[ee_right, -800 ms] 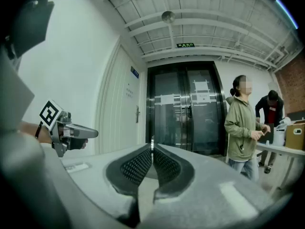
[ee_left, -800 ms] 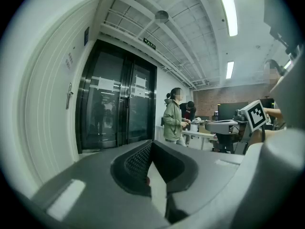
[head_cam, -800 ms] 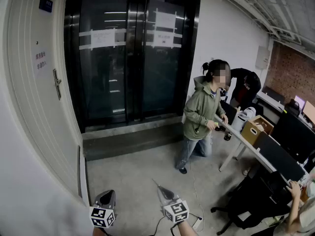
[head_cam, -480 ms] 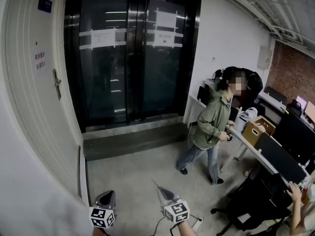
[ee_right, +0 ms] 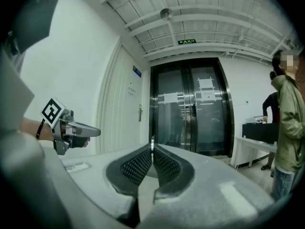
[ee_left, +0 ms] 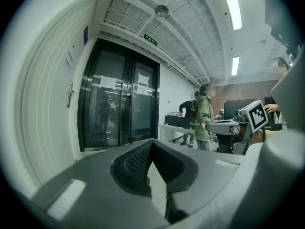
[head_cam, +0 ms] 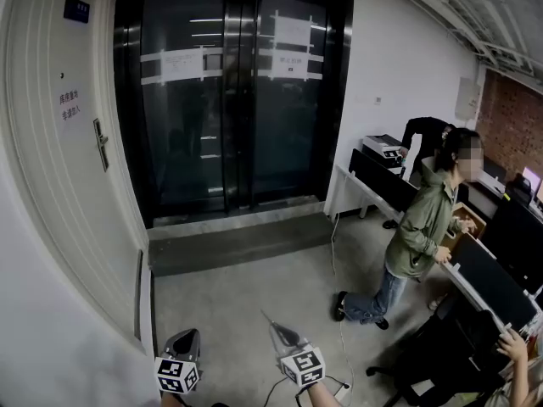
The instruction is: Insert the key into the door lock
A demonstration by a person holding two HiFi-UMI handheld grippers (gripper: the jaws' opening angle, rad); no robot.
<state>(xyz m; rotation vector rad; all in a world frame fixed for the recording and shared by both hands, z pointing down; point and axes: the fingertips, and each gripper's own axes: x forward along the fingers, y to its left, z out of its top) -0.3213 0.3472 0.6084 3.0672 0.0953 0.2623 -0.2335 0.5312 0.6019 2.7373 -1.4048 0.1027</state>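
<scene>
Two grippers low in the head view, above the grey floor [head_cam: 246, 312]. Left gripper [head_cam: 185, 342] pinched together on nothing. Right gripper [head_cam: 282, 331] squeezed tight on the key [head_cam: 267, 317], thin tip poking out in front. White door [head_cam: 68, 193] off at the left, lock [head_cam: 101, 144] near its edge beside the dark glass doors [head_cam: 229, 100]. Key well apart from the lock.

Next, the left gripper view: pads [ee_left: 138, 159] touching at the tip, nothing held. Lock [ee_left: 70, 93] far ahead, up at the left.

Last, the right gripper view: jaws pressed flat on the key [ee_right: 152, 143], upright between them. Lock [ee_right: 140, 112] ahead, far away.
</scene>
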